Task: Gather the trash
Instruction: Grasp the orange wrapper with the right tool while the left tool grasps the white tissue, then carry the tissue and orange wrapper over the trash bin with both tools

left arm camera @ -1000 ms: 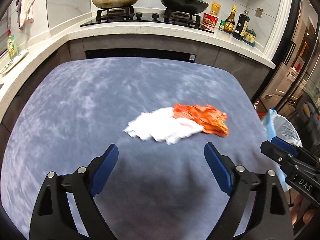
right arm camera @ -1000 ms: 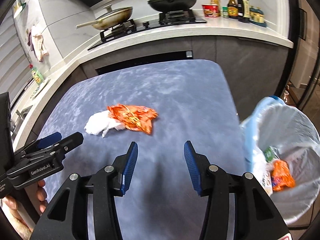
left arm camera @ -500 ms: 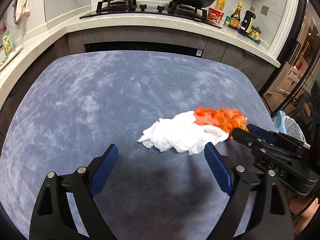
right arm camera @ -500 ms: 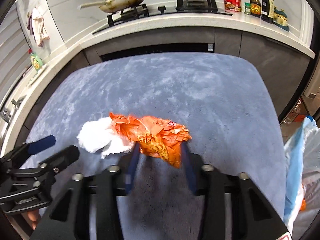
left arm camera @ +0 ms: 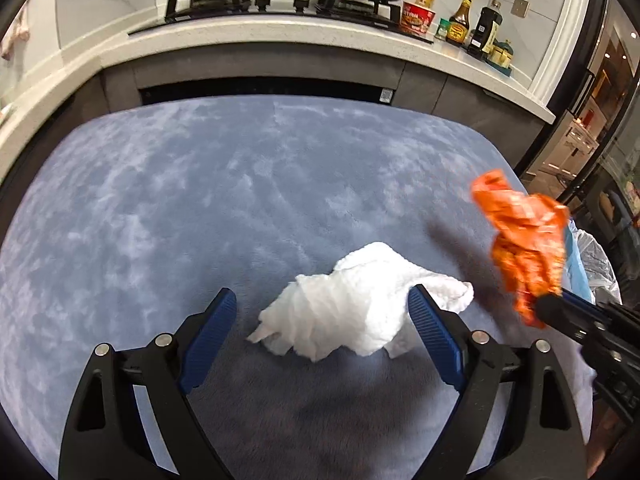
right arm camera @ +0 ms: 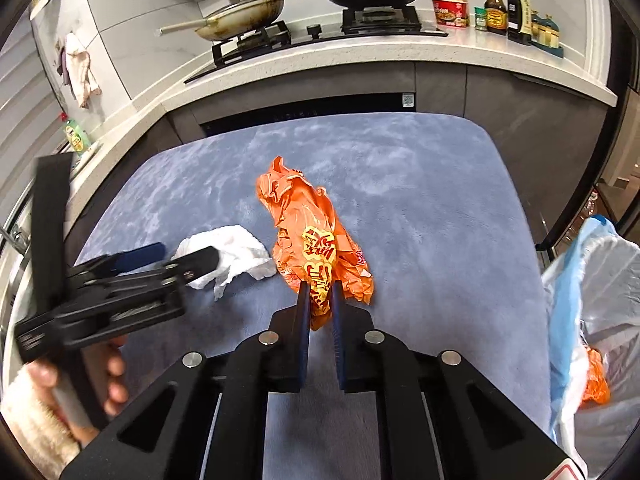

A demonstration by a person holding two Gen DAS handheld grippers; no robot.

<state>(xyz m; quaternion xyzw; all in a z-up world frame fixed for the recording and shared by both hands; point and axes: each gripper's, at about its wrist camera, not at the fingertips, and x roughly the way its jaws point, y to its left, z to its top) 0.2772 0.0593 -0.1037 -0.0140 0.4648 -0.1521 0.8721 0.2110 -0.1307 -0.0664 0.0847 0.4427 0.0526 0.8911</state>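
Gripping a crumpled orange snack wrapper [right arm camera: 316, 240] by its lower end, the right gripper [right arm camera: 320, 308] has just closed its blue ribbed fingers [right arm camera: 303, 316] on the glossy foil; the wrapper stands up from the pinch, creased and printed with yellow and red characters, lifted clear of the desk [right arm camera: 420, 208] near its right edge; the desk wears a soft blue-grey plush cover, mottled with paler patches, its corners rounded; a wadded white paper towel [left arm camera: 356, 304], quilted and loosely folded, lies on the plush toward the near edge; the left gripper [left arm camera: 324, 320] hovers over it with its fingers [left arm camera: 208, 332] spread wide, one on each side, the right-hand one just at the towel's edge, neither pressing; beyond the desk's right edge a bin lined with a thin translucent bag [right arm camera: 600, 280], blue at the rim, holds another orange wrapper [right arm camera: 596, 380].
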